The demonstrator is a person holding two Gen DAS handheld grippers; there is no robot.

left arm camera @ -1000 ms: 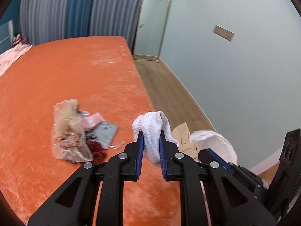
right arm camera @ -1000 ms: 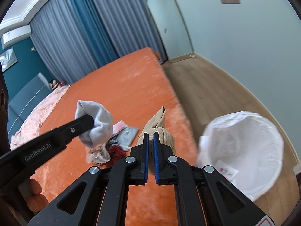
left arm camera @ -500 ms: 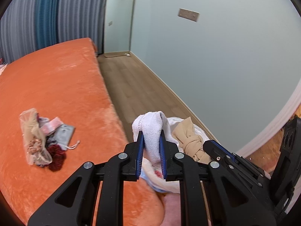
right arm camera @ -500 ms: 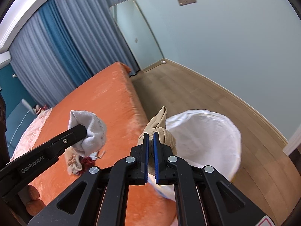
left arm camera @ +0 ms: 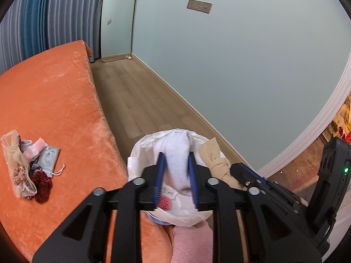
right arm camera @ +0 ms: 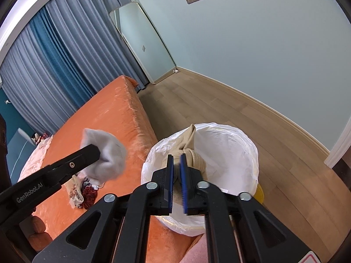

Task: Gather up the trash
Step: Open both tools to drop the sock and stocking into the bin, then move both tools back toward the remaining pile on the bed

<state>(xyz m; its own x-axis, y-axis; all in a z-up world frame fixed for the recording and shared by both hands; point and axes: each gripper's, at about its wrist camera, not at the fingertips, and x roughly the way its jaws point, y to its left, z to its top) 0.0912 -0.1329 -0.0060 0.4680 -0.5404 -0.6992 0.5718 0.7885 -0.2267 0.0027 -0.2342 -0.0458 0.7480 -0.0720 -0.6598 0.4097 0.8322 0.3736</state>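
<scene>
Bedside observation, wastebasket standing on the wooden floor [left arm camera: 136, 92] tight against the right edge of the orange bed [left arm camera: 54, 92].

Left gripper [left arm camera: 177, 171] was clenched on a white sock [left arm camera: 177, 153]. The sock sat bunched between the two blue pads, its upper part bulging beyond the tips. The pads were slightly blurred, but the cloth filled the gap between them. From the left wrist camera the sock hung over the near-left part of the wastebasket [right arm camera: 248, 144], which was lined with a white plastic bag. From the right wrist camera the same sock appeared over the bed edge, just left of the basket rim.

Right gripper [right arm camera: 177, 171] was clamped on a beige stocking [right arm camera: 190, 151] tied in a knot. The knot stood just past the pad tips and a loose end pointed up and away. The stocking was held above the open mouth of the basket, inside the rim line.

Inside the liner lay a white slip with a pink dotted disc [left arm camera: 164, 200].

On the bed, well left of the basket, lay a small pile: a sheer mesh pouch [left arm camera: 16, 166], a grey drawstring pouch [left arm camera: 50, 156] and a dark red scrunchie [left arm camera: 42, 183], touching one another.

A mirror [right arm camera: 142, 43] leaned against the far wall.
</scene>
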